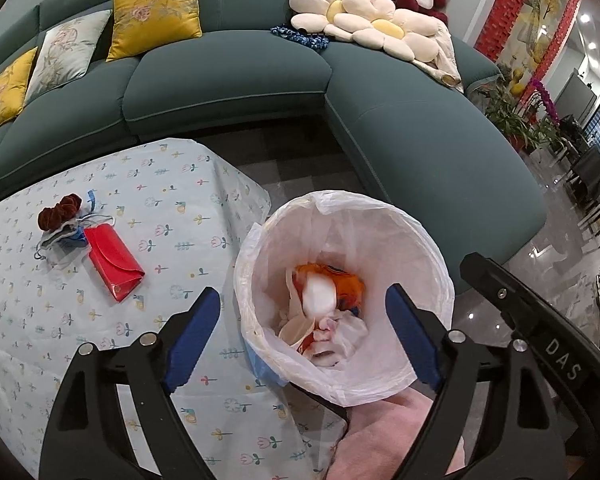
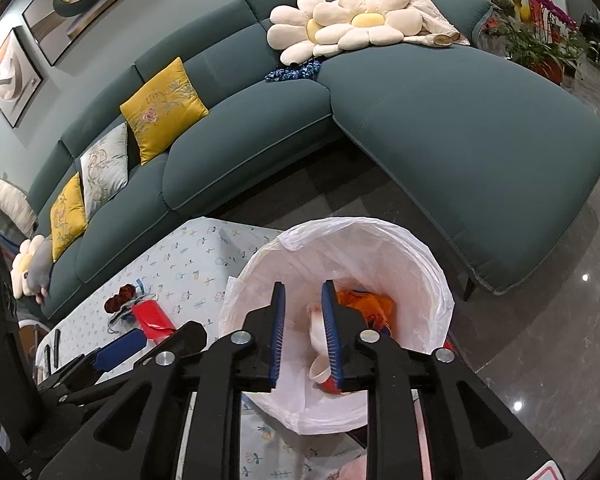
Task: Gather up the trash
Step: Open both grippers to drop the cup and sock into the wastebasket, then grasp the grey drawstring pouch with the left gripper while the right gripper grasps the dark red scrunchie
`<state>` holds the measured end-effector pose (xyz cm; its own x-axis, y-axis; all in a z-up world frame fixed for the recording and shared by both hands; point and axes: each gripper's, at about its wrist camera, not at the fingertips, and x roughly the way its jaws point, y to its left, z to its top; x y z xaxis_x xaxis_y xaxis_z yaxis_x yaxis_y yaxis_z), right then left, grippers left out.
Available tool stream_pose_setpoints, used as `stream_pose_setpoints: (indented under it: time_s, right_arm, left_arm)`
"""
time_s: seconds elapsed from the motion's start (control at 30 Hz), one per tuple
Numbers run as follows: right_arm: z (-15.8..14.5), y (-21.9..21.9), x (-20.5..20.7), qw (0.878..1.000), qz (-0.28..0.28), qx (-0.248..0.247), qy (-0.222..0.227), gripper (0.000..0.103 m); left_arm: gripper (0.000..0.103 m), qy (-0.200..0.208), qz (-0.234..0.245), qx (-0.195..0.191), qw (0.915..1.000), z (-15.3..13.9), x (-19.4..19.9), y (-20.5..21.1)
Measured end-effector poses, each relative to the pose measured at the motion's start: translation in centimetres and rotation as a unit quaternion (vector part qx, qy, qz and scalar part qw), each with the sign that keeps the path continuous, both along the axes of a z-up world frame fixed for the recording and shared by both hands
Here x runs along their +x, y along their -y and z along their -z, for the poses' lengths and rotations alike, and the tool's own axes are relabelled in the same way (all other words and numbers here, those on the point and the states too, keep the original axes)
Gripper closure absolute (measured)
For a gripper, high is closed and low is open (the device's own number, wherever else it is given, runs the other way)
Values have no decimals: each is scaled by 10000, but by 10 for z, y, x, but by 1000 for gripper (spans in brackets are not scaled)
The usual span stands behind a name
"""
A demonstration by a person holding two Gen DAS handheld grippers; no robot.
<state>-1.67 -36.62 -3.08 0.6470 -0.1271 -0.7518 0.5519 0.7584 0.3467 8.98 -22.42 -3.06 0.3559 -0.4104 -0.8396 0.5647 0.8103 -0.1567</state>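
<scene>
We hover over a lined bin (image 1: 342, 280) beside the flowered tablecloth (image 1: 160, 208) and sofa (image 1: 228, 80).
Left gripper (image 1: 304, 332) gapes empty; right gripper (image 2: 303, 334) stands slightly parted, empty; the trash (image 1: 324, 312) is a jumble.

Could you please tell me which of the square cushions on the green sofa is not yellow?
The pale grey square cushion with a floral print, standing between the two yellow embroidered cushions; it alone is grey rather than yellow.

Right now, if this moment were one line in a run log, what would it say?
left claw: open, above bin | right claw: open, empty, above bin | trash: in bin | red pouch: on table
</scene>
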Motion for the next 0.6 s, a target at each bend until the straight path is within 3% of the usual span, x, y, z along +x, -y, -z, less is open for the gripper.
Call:
stream_pose_setpoints:
  time_s: [0.6]
  right_arm:
    - [-4,-28,16,9994,-261,-192,-92,65]
  left_arm:
    - [22,-2,-554,-51,9985,2,17,-45]
